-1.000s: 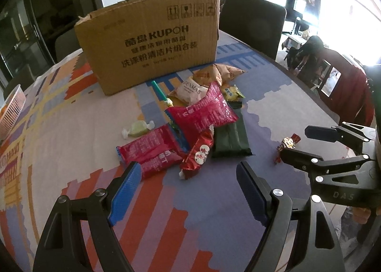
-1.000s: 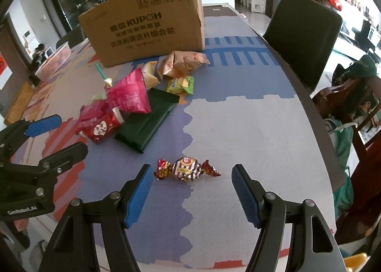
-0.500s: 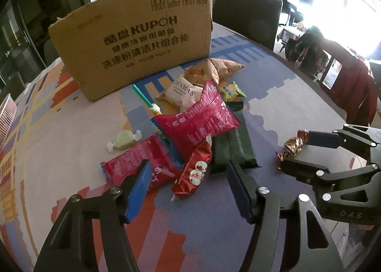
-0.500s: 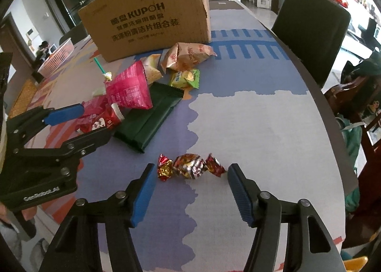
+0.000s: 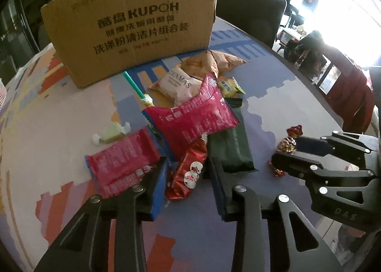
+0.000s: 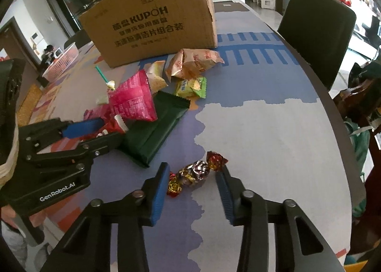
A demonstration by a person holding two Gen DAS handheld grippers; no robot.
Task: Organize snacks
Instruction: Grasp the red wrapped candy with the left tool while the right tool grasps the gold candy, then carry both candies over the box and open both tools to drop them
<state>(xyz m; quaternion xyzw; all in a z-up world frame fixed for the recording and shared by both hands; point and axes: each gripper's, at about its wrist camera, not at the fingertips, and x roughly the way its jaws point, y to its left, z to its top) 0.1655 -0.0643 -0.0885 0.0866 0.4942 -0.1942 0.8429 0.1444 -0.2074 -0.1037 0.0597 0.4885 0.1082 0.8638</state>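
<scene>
Snacks are seen heaped at frame centre on the patterned table (image 6: 273,129), below the cardboard box (image 5: 133,29). A small red packet (image 5: 190,172) is framed between the parted fingers of the left gripper (image 5: 188,176), not visibly pinched. Lower centre in the right wrist view, a foil candy (image 6: 196,172) is bracketed by the right gripper (image 6: 193,176), jaws apart. A green packet (image 6: 157,126) is seen just beside.

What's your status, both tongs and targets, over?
Left tongs open, straddling small red snack pouch. Right tongs open around foil-wrapped twist candy, not yet pinched. Dark green flat packet close alongside.
</scene>
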